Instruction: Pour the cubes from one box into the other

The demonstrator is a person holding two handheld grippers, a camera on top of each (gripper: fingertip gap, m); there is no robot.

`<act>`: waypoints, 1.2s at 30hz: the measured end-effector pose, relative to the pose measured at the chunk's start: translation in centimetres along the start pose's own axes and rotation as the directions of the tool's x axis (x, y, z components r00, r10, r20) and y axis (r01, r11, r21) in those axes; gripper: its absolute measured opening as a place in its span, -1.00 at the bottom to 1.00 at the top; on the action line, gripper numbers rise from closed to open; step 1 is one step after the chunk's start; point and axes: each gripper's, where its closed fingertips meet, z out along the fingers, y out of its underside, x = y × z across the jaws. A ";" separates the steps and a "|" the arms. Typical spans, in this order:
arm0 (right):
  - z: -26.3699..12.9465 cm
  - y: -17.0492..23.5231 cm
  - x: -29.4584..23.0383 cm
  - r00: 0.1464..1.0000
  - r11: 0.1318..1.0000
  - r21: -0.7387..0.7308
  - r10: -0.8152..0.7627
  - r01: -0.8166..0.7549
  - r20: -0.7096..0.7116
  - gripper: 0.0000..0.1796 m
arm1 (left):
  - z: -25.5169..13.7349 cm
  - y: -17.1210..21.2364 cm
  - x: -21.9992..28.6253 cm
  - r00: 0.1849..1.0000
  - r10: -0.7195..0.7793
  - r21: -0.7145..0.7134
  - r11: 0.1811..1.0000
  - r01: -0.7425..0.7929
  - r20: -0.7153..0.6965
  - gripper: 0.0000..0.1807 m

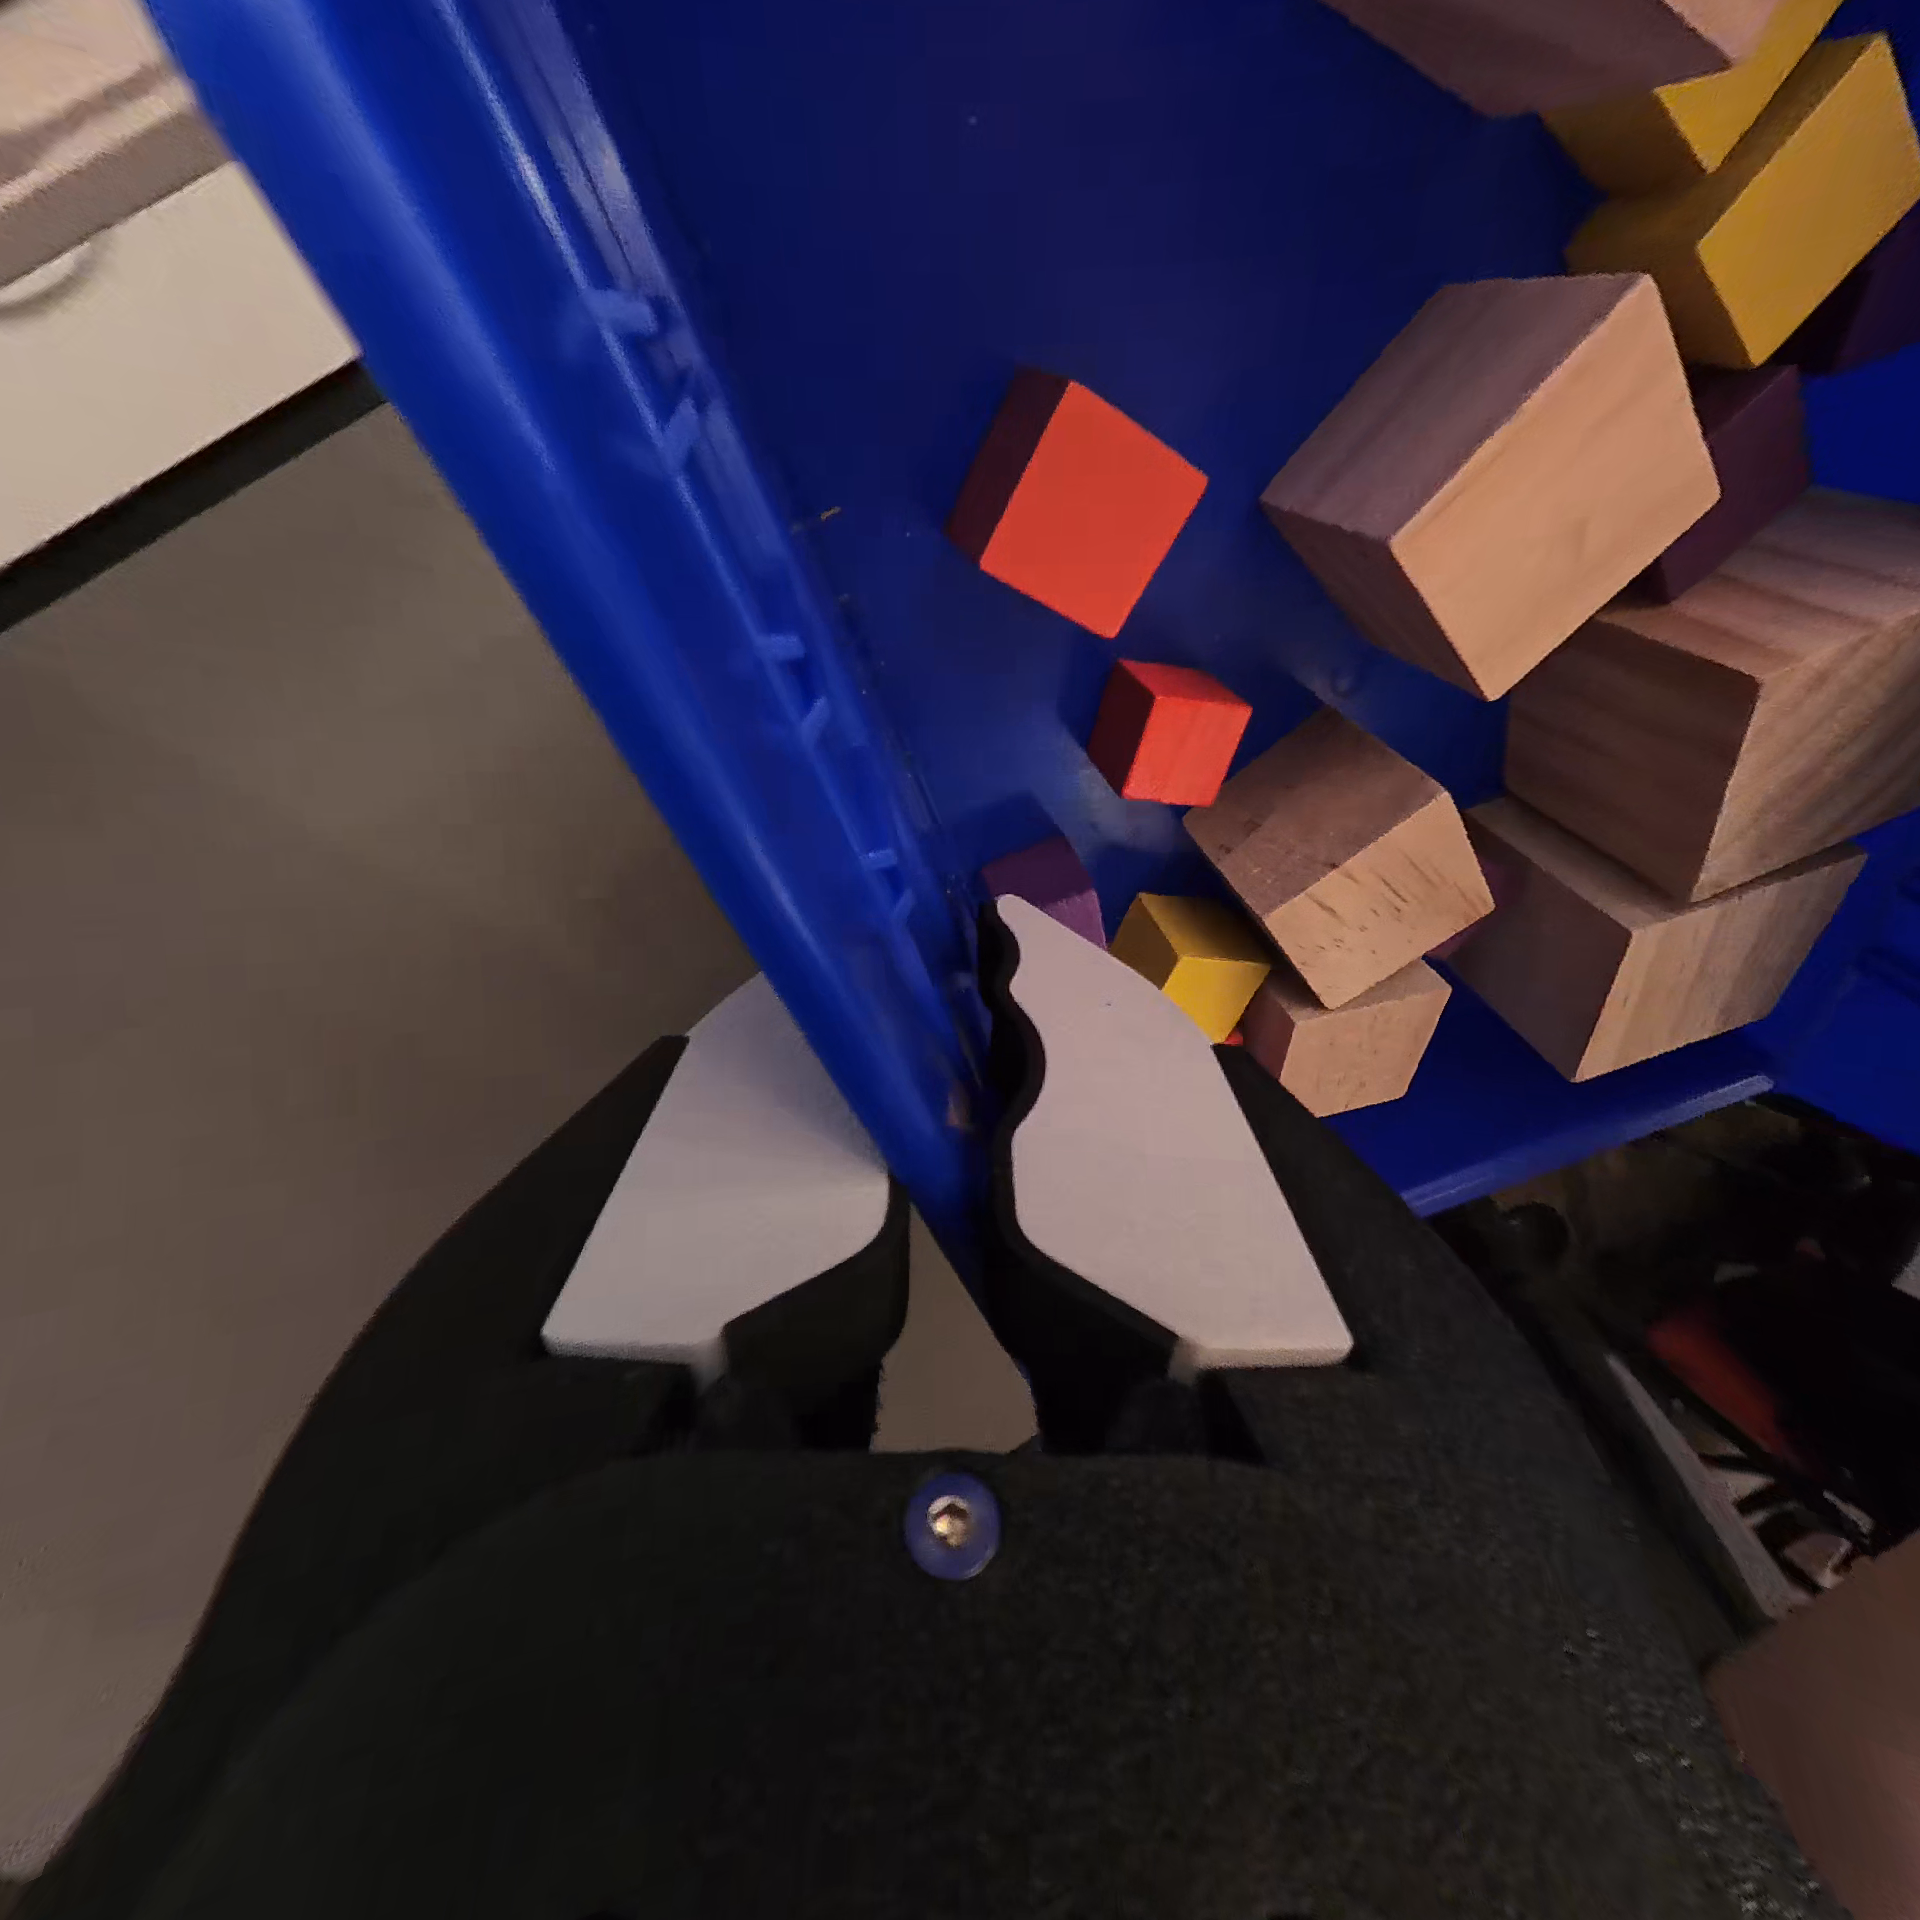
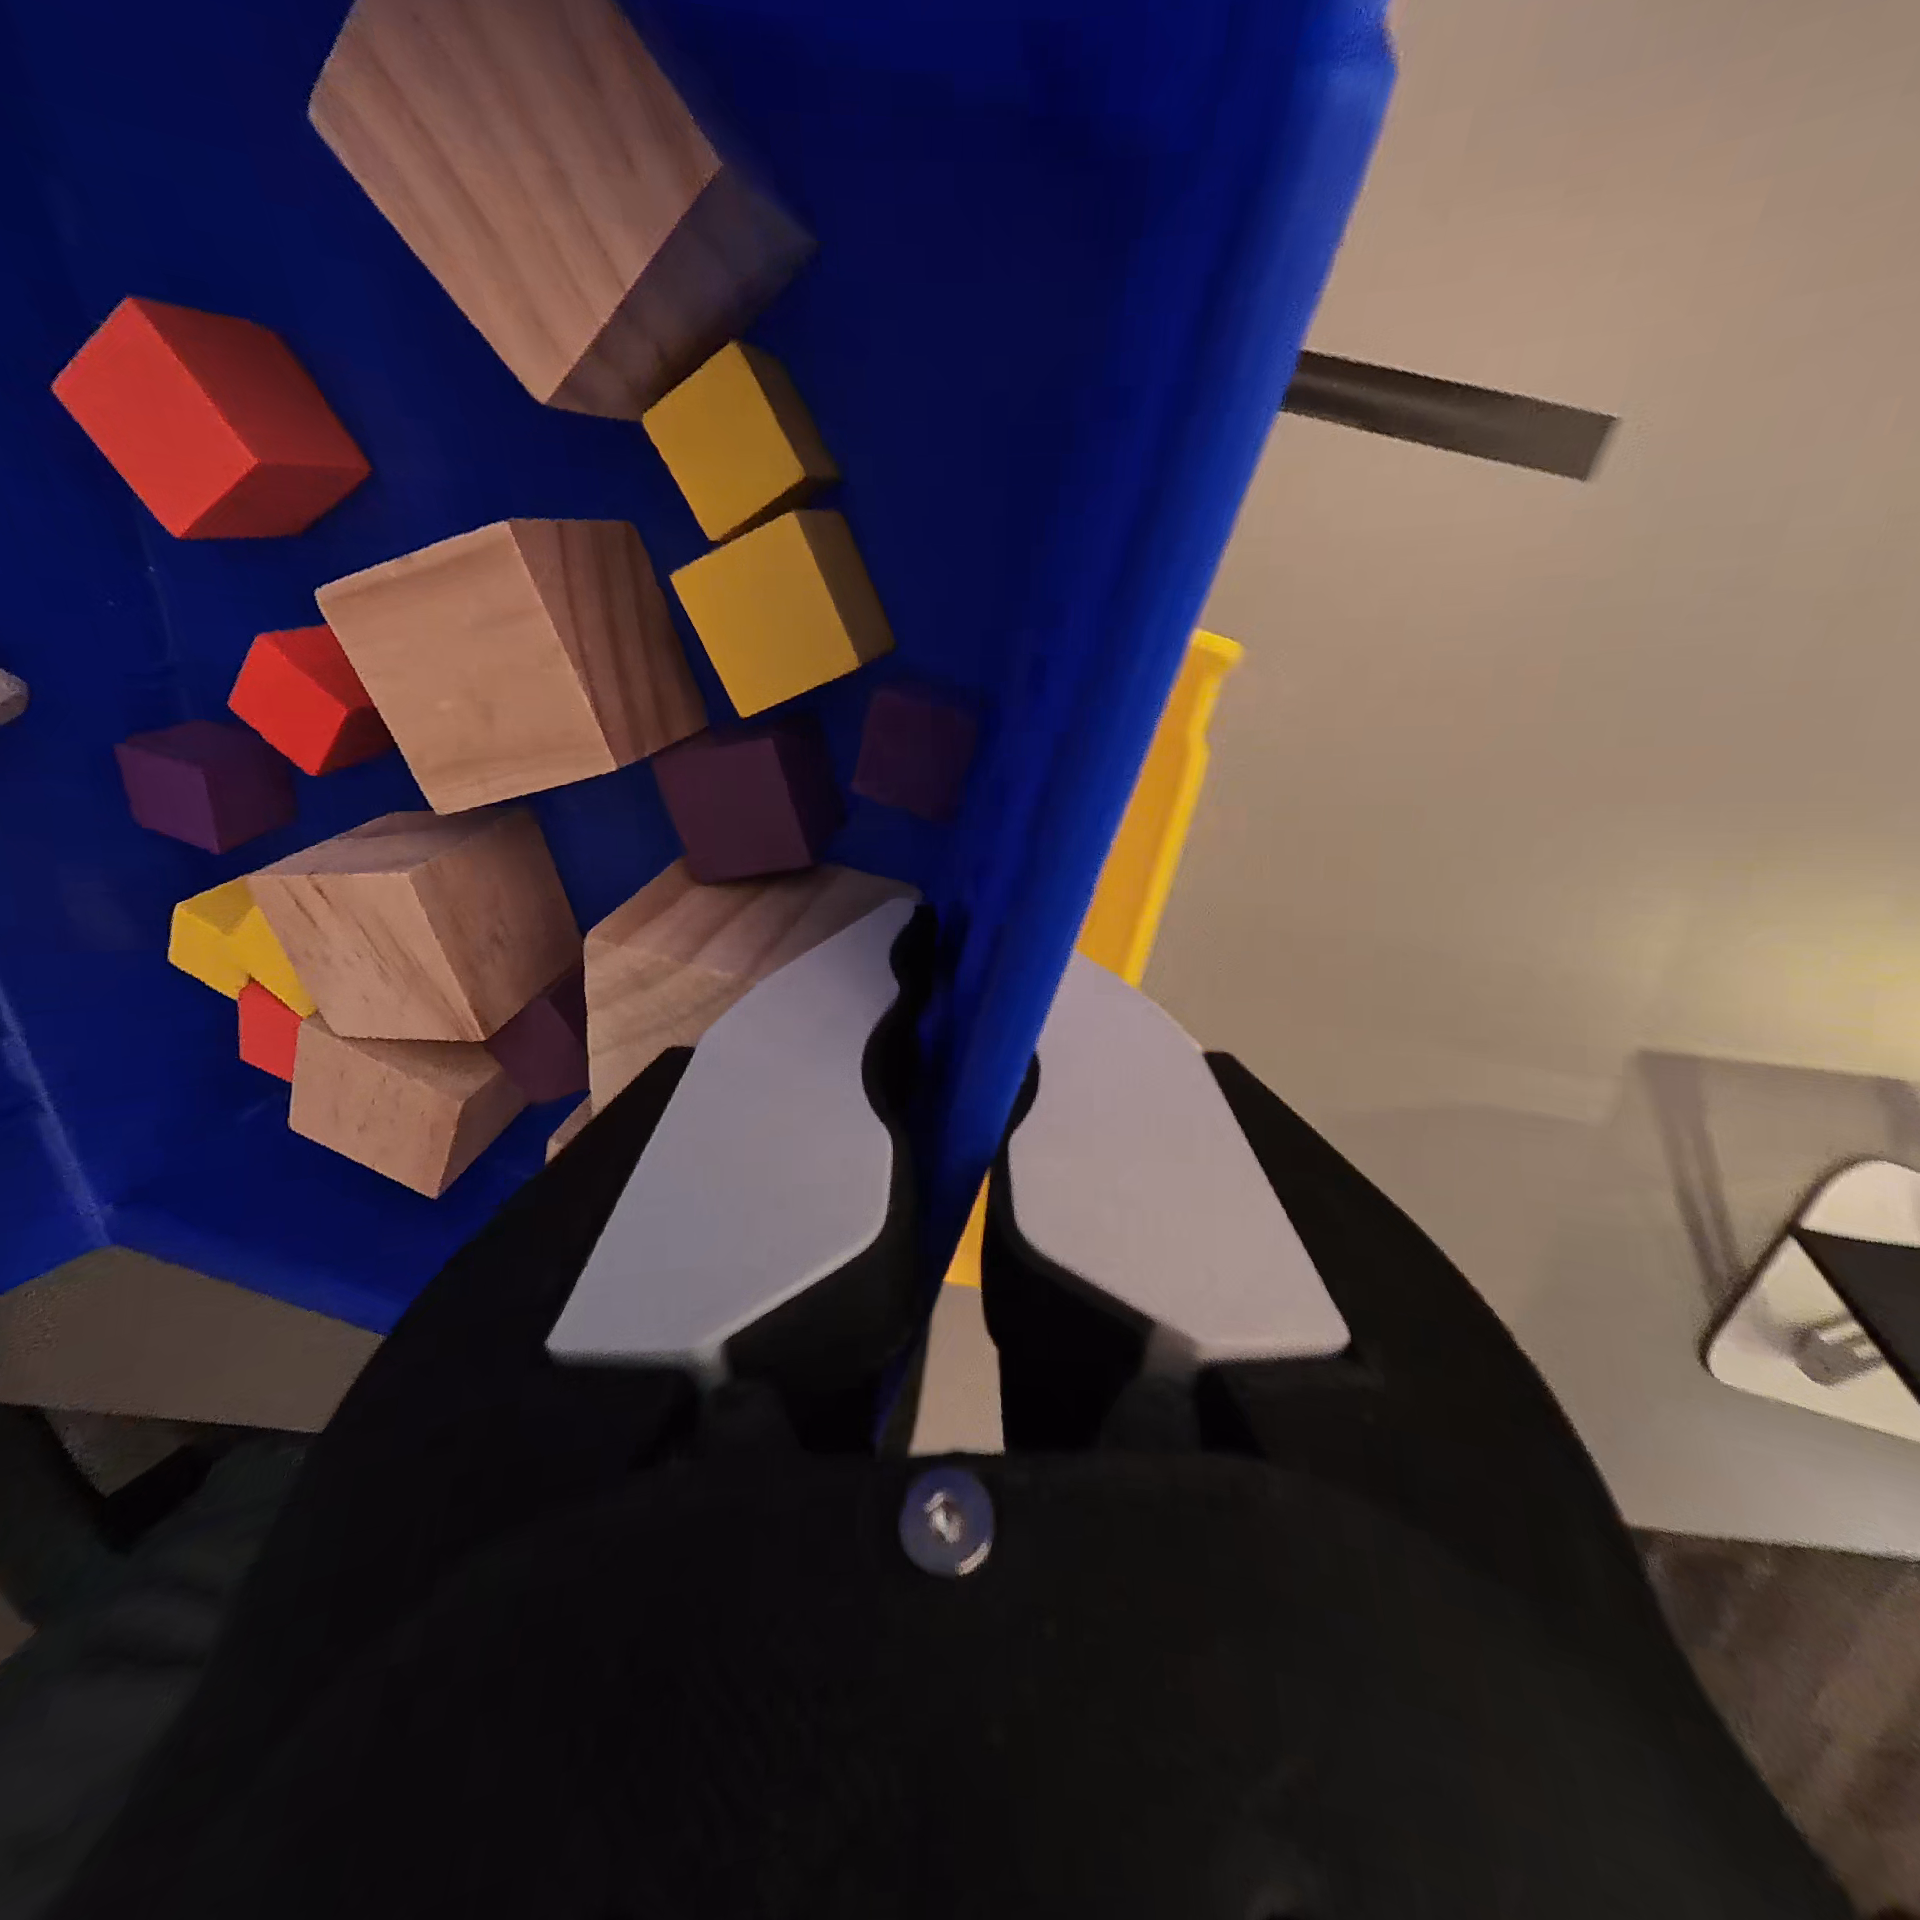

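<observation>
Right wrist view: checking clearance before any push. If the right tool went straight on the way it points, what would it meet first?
The right tool is clamped on the blue box wall, so that wall lies in its line. Its inner finger would probably meet the purple cube first; depth is unclear.

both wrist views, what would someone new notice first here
The blue box fills both views, each side wall clamped by a gripper: the left gripper and the right gripper. Inside it lie loose cubes, pale wooden cubes beside smaller red cubes, yellow and purple ones. A yellow box peeks out behind the blue wall.
</observation>
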 end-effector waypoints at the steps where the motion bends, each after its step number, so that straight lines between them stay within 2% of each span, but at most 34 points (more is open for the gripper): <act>1: -0.2 0.4 1.5 1.000 1.000 -0.005 0.010 -0.010 -0.014 -0.91 | 0.7 -0.7 1.3 1.000 0.011 0.000 1.000 -0.011 -0.017 -0.88; 7: -1.3 1.1 8.5 0.990 0.998 0.060 0.018 -0.009 -0.142 -0.91 | 3.5 -5.1 6.6 0.994 0.073 0.098 0.993 -0.064 -0.088 -0.88; 13: -1.3 0.1 11.2 0.972 0.987 0.156 -0.001 0.038 -0.234 -0.91 | 5.1 -7.6 7.9 0.991 0.099 0.222 0.972 -0.076 -0.094 -0.89; 19: -1.6 -1.6 11.4 0.941 0.945 0.299 -0.025 0.133 -0.338 -0.92 | 5.5 -9.4 7.2 0.990 0.123 0.407 0.909 -0.084 -0.070 -0.88; 26: -2.5 -2.7 10.0 0.901 0.865 0.433 -0.051 0.255 -0.431 -0.92 | 5.0 -9.6 6.0 0.991 0.132 0.575 0.813 -0.087 -0.037 -0.88; 36: -4.8 -2.8 8.3 0.858 0.695 0.625 0.022 0.356 -0.513 -0.92 | 2.3 -9.8 5.2 0.982 0.169 0.760 0.625 -0.176 0.088 -0.88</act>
